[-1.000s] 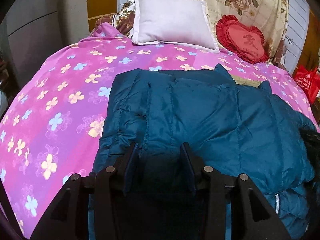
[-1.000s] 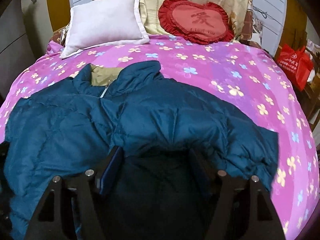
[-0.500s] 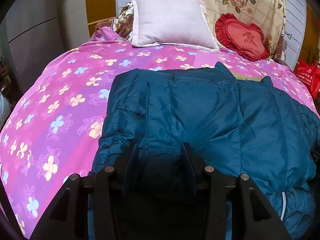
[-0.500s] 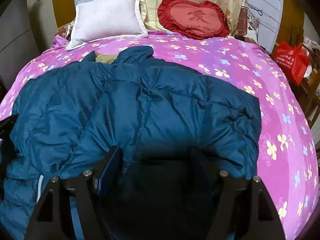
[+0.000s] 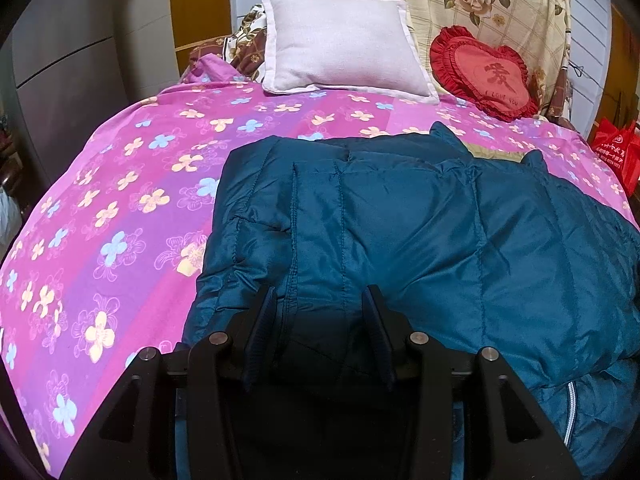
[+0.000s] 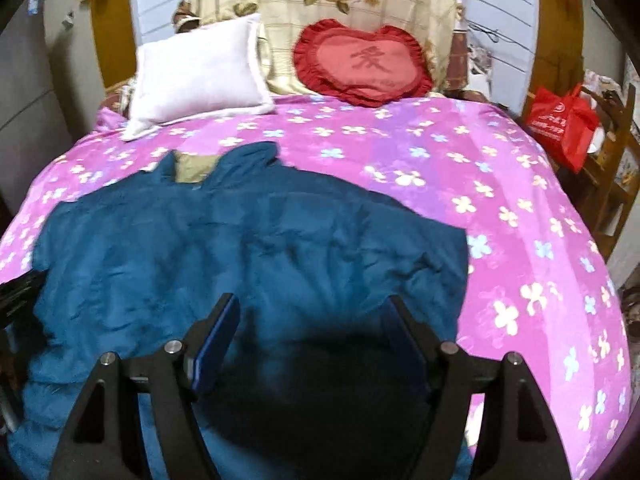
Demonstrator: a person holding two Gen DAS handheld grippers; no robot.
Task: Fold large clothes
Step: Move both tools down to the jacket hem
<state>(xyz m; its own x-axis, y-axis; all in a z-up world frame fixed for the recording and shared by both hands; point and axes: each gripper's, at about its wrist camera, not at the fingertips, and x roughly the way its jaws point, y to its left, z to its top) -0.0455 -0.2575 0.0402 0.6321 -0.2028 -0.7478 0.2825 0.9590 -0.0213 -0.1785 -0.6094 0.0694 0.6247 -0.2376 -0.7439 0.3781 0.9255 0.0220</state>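
Bed (image 5: pixel 120 208) fills both views, covered in a pink sheet with a flower print. It serves as the folding surface.

Teal padded jacket (image 5: pixel 420 232) lies flat across the near half of the bed, collar (image 6: pixel 248 156) toward the far end, olive lining showing at the neck. In the left wrist view its left side is turned in, giving a straight edge; a zip (image 5: pixel 570 408) shows at the near right. Judgement: side panels are being brought inward before the length is folded.

White pillow (image 5: pixel 340 56) and red heart cushion (image 5: pixel 484 72) lean at the headboard, well clear of the jacket. A red bag (image 6: pixel 560 120) stands off the far right side of the bed.

Left gripper (image 5: pixel 322 312): jaws part closed, with a ridge of jacket fabric bunched between them at the near hem. The pads appear to press it; probably held to anchor that side.

Right gripper (image 6: pixel 310 320): jaws set wide and just been opening, jacket beneath and between them, pads not pressing. This view is blurred. Judgement: it has let go of the right panel.
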